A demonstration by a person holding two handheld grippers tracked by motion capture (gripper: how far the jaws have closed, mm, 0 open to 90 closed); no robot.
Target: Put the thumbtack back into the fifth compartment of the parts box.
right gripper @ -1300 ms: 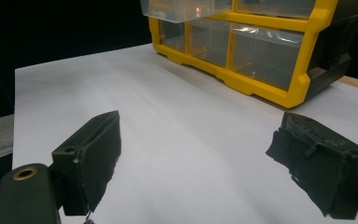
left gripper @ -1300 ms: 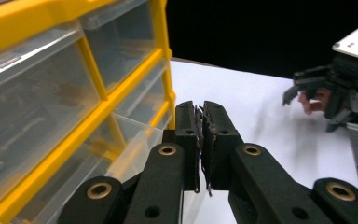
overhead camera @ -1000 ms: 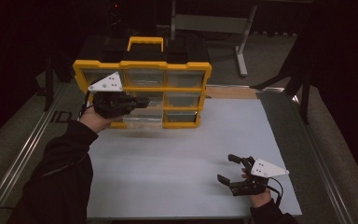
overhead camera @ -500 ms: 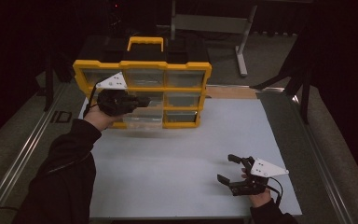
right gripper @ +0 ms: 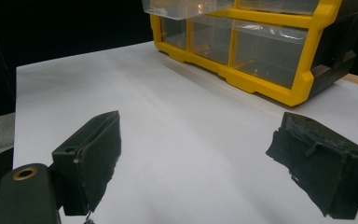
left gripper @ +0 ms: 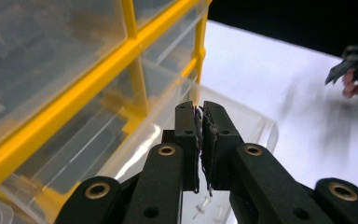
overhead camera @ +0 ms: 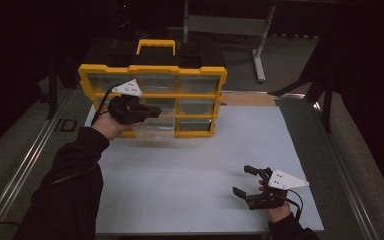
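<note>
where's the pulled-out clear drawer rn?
High view: the clear drawer juts from the yellow organizer's bottom row, left of centre, under the shut left gripper.

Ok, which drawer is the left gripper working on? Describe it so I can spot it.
Find the yellow organizer standing at the table's far edge. Go to its bottom row, middle column, just beyond the shut left gripper. That clear drawer is the one pulled out from the frame; its neighbours sit flush.
</note>
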